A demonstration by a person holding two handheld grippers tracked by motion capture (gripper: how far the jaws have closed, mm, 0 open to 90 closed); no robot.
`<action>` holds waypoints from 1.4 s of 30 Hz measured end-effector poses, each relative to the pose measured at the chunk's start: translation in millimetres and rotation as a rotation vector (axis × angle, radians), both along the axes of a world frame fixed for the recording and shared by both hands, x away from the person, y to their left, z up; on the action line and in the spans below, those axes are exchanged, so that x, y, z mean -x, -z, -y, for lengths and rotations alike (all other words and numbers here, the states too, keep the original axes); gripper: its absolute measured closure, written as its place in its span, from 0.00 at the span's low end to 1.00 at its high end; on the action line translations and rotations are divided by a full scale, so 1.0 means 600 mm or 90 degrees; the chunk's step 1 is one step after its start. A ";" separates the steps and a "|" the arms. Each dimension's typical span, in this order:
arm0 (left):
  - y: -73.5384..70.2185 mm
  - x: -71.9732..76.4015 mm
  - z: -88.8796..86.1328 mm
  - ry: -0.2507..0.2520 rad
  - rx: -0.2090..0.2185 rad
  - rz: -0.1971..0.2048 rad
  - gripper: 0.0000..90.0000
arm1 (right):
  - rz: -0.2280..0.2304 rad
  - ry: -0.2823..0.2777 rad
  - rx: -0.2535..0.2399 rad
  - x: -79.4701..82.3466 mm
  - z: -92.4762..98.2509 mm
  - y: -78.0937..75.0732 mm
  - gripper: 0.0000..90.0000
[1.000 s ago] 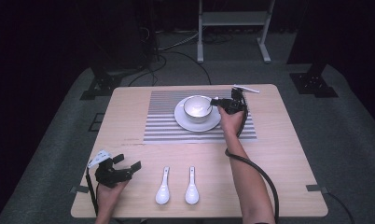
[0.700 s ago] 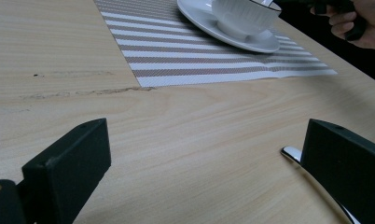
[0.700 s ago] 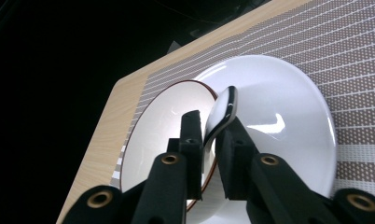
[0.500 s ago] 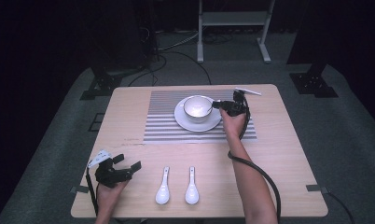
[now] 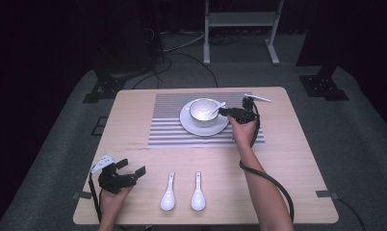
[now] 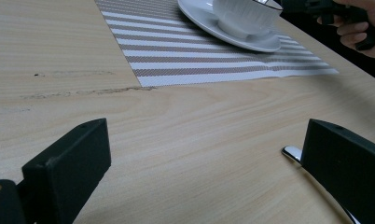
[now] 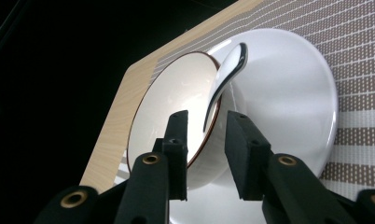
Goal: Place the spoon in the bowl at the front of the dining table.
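On the wooden table (image 5: 297, 159), a striped placemat (image 5: 167, 125) carries a white saucer (image 5: 187, 126) with a white bowl (image 5: 203, 110), a spoon (image 5: 217, 108) leaning on its rim. My right gripper (image 5: 222, 111) has just been opening, its jaws apart around the handle without pressing. My left gripper (image 5: 134, 172) rests spread wide near two spare spoons (image 5: 168, 197).

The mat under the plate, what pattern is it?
The mat has grey-brown and white stripes, clearest in the left gripper view.

wooden table (image 5: 297, 163), striped placemat (image 5: 167, 127), two spoons (image 5: 168, 197)
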State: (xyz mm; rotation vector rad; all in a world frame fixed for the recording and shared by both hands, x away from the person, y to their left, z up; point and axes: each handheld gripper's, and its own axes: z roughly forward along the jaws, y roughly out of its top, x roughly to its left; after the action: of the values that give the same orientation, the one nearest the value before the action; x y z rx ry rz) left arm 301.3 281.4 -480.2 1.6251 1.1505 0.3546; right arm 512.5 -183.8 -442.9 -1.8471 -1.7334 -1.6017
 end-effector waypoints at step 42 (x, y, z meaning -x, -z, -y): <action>0.000 -0.001 0.002 -0.002 -0.005 -0.003 0.00 | 0.004 -0.163 -0.011 0.117 0.022 0.026 0.38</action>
State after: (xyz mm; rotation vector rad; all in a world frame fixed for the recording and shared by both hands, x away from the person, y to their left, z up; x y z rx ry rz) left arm 301.7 280.3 -480.1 1.6320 1.1565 0.3585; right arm 442.2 -196.7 -458.6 -1.5397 -1.8638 -1.5182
